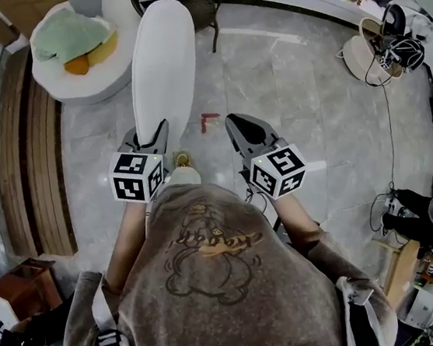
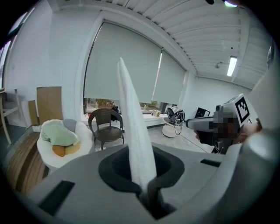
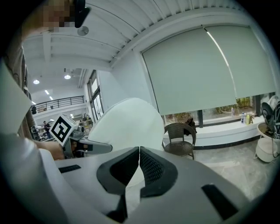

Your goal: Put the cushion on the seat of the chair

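Cushion [image 1: 160, 65] – white, flat, oval – held up on edge in front of the person, its near lower edge pinched in the left tool [image 1: 152, 137]. In the left gripper view the jaws are clamped tight on that edge and the cushion [image 2: 133, 140] rises from them as a thin blade. It is off the floor and apart from the chair.

Far left, head view: a round white armchair [image 1: 111, 83] with a green pillow [image 1: 66, 34] and an orange one [image 1: 78, 65] in it. Next, the left tool's marker cube [image 1: 136, 178], black-and-white square patterns only. Beyond the cushion's far end stands the dark wicker chair [image 1: 195, 2], seat bare; the left gripper view shows the chair [image 2: 106, 127] by the window ledge.

Red corner-shaped mark [image 1: 209, 120] on the floor between the two tools.

Right tool [image 1: 244, 126] – jaws closed tip to tip, nothing gripped. It sits just right of the cushion, not touching it; in the right gripper view the cushion [image 3: 127, 124] fills the space behind the jaws. Its marker cube [image 1: 277, 171] has patterns too.

Sweatshirt [image 1: 215, 286]: cartoon print with lettering, too small to read.
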